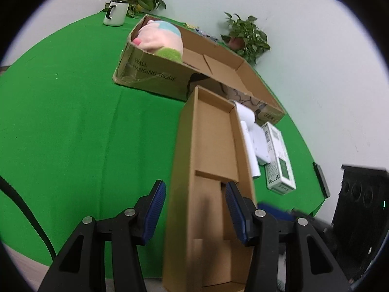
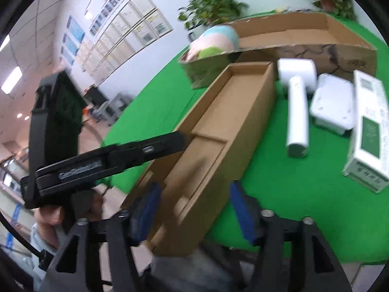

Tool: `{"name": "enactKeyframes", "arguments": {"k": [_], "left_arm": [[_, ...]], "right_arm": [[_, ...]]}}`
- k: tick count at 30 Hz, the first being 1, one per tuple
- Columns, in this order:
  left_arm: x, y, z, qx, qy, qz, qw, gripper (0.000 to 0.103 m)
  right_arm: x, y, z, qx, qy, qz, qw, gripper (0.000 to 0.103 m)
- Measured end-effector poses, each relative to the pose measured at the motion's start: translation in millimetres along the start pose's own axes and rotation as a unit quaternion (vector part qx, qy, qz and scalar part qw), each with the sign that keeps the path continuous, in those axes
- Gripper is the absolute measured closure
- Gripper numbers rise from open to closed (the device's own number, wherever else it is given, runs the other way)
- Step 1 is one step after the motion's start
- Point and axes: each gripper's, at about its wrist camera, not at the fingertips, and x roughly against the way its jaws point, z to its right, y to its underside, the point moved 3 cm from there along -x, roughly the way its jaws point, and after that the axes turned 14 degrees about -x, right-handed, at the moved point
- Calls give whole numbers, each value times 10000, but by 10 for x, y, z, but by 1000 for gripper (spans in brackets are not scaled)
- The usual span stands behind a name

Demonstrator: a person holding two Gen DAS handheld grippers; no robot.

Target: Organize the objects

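You are holding the long cardboard tray (image 1: 214, 170) at the green table's near edge, its long axis running away from you. Your left gripper (image 1: 195, 209) is straddling its left wall, jaws unclenched; your right gripper (image 2: 194, 209) is bracketing its near end, not pressing.

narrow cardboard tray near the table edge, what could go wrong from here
1. The narrow cardboard tray has its near end out past the edge of the green table; a nudge could tip it off.
2. The left hand-held gripper straddles one thin tray wall, so closing may bend it.
3. The white hammer-shaped item lies close beside the tray; swinging the tray could knock it into the white box.
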Motion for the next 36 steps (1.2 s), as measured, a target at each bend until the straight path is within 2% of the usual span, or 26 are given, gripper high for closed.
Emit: {"name": "enactKeyframes", "arguments": {"k": [1,2,3,5,6,7,9,11,14,17,21,23,25,36], "left_arm": [[-32,13,-4,-16,0,-96,10000,55],[-66,20,6,-46,43,-150,9999,64],[-104,31,45,-102,95,-220,9997,68],[-177,55,151,-282,31,-295,9992,70],[-172,94,207,-329,82,-345,9988,70],[-184,127,270,-362,210,-403,9983,70],[-184,215,388,-472,365,-524,9968,71],[-201,286,459,-580,303,-587,9961,71],[-222,272,404,-341,332,-538,9974,70],[-257,222,341,-229,152,-559,9981,69],[-282,136,364,-321,-145,-464,9983,70],[-307,105,368,-351,-230,-426,9982,73],[-341,90,382,-284,-87,-401,9988,81],[-239,115,517,-606,-570,-343,9959,83]], "right_arm": [[11,-24,29,-41,131,60,9999,41],[4,-42,50,-57,236,94,9997,41],[-4,-47,57,-45,396,133,9991,41],[-46,-33,51,38,669,178,9976,46],[-65,-51,80,25,703,194,9973,53],[-81,-75,118,19,753,194,9970,64],[-59,-87,137,125,1000,297,9945,73],[36,-65,194,94,1076,412,9933,73],[97,-55,237,106,1179,505,9917,73],[81,-45,187,341,1362,530,9887,73],[-56,-56,176,304,1339,375,9898,73],[-144,-94,197,252,1383,330,9895,76],[-186,-109,219,169,1371,297,9900,85],[-196,-54,140,265,1488,488,9873,89]]}}
